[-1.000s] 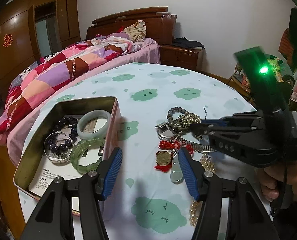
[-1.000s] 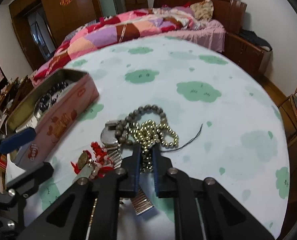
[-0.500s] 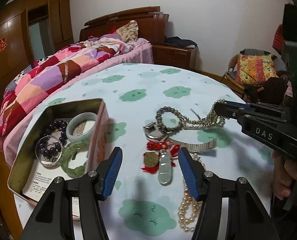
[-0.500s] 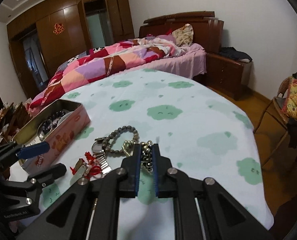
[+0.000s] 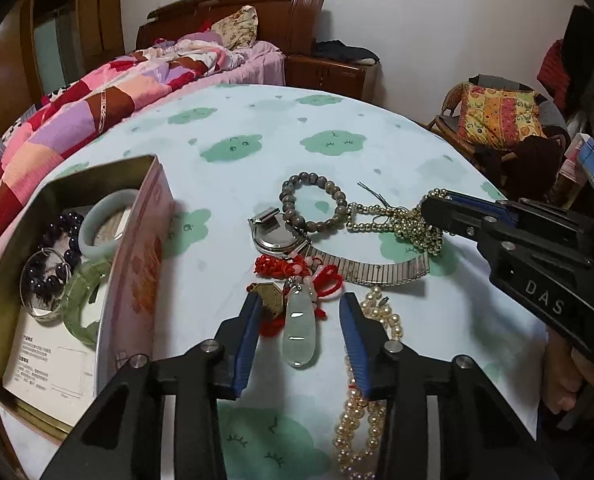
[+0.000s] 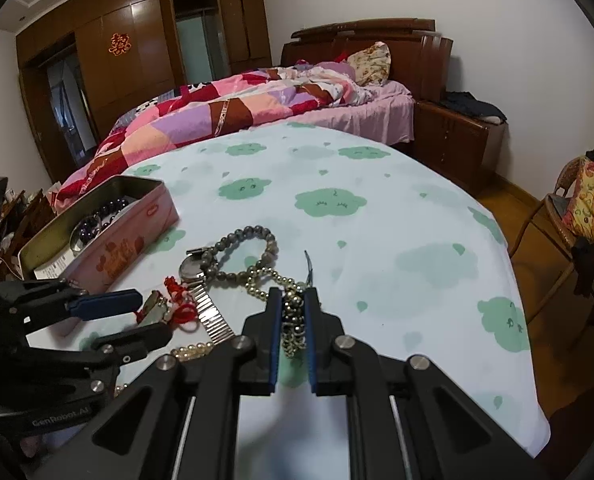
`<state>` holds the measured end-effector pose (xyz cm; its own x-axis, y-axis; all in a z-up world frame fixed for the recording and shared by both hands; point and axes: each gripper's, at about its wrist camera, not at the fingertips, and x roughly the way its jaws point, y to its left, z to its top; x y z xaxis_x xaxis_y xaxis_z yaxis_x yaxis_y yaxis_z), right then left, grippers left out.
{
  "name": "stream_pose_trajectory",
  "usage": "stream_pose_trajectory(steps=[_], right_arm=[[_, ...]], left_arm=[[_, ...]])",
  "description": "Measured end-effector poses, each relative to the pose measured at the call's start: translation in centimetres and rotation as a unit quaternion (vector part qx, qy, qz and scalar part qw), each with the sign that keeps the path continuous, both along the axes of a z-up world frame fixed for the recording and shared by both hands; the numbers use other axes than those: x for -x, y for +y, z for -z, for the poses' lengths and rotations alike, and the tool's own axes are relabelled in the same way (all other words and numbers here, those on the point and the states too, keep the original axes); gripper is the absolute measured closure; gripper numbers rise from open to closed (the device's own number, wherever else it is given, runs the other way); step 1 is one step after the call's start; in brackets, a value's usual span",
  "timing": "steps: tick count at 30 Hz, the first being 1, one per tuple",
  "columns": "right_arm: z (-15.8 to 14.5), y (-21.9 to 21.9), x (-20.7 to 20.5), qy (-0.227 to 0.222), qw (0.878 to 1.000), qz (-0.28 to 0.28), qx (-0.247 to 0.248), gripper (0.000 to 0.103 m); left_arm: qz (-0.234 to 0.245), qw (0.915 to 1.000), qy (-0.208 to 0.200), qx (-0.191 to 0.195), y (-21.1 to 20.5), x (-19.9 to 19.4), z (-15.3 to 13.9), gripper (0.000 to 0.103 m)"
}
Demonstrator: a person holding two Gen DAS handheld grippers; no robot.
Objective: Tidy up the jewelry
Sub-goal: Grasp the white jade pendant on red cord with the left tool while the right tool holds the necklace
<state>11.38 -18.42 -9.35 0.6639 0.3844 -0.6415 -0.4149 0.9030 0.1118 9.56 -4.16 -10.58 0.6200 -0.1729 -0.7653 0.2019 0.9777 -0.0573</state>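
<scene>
Gold bead chain (image 6: 293, 316): pinched btw the right gripper (image 6: 293, 344) pads, jaws nearly shut on it; rest of chain trailed on the cloth toward the grey bead bracelet (image 5: 313, 204). In left view the chain (image 5: 401, 220) was stretched out, part still touching the table.
Change: a sec earlier chain lay bunched by the watch; since then it was pulled sideways, away from the pile. Means: one piece prob. freed from the tangle, ready to go to the tin; not lifted clear yet.
Jade pendant (image 5: 299, 330): on the cloth w/ red cord (image 5: 325, 280), sat btw the left gripper (image 5: 301, 332) fingers, not touched yet.
Left jaws: about half open and closing, pendant in the gap, no grip seen. Earlier they stood wider and higher.
Tin (image 5: 145, 240): left of pile, open, already held jade bangles + dark beads.
Still out: watch (image 5: 281, 240), pearl strand (image 5: 361, 408), brass charm (image 5: 271, 294).
Pose: left tool tilted down over pendant; right tool came in from the right, low, person's hand (image 5: 565, 384) on its grip.
Table (image 5: 257, 92): cloud-print cloth.
</scene>
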Motion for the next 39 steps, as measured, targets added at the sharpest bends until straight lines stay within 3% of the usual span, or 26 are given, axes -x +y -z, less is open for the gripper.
stream_pose_trajectory(steps=[6,9,10,20,22,26,34,39], right_arm=[[0.1,0.3,0.0,0.002,1.000,-0.006,0.005,0.090],[0.2,0.3,0.0,0.003,1.000,-0.006,0.005,0.090],[0.2,0.3,0.0,0.003,1.000,-0.006,0.005,0.090],[0.2,0.3,0.0,0.003,1.000,-0.006,0.004,0.090],[0.2,0.3,0.0,0.002,1.000,-0.006,0.004,0.090],[0.1,0.3,0.0,0.000,1.000,-0.006,0.004,0.090],[0.1,0.3,-0.1,0.000,1.000,-0.006,0.003,0.090],[0.1,0.3,0.0,0.000,1.000,-0.005,0.003,0.090]], left_arm=[[0.005,0.9999,0.015,0.003,-0.1,0.0,0.4,0.064],[0.002,0.9998,0.015,0.012,0.3,0.1,0.4,0.089],[0.004,0.9997,0.014,0.017,0.4,0.1,0.4,0.090],[-0.004,0.9993,-0.028,0.023,0.8,1.5,-1.1,0.090],[-0.006,0.9989,-0.037,0.026,1.1,1.7,-1.7,0.096],[-0.006,0.9976,-0.061,0.033,1.4,2.1,-3.1,0.096],[-0.010,0.9979,-0.053,0.036,1.9,1.8,-2.8,0.096],[-0.015,0.9967,-0.069,0.039,2.3,2.3,-3.8,0.096]])
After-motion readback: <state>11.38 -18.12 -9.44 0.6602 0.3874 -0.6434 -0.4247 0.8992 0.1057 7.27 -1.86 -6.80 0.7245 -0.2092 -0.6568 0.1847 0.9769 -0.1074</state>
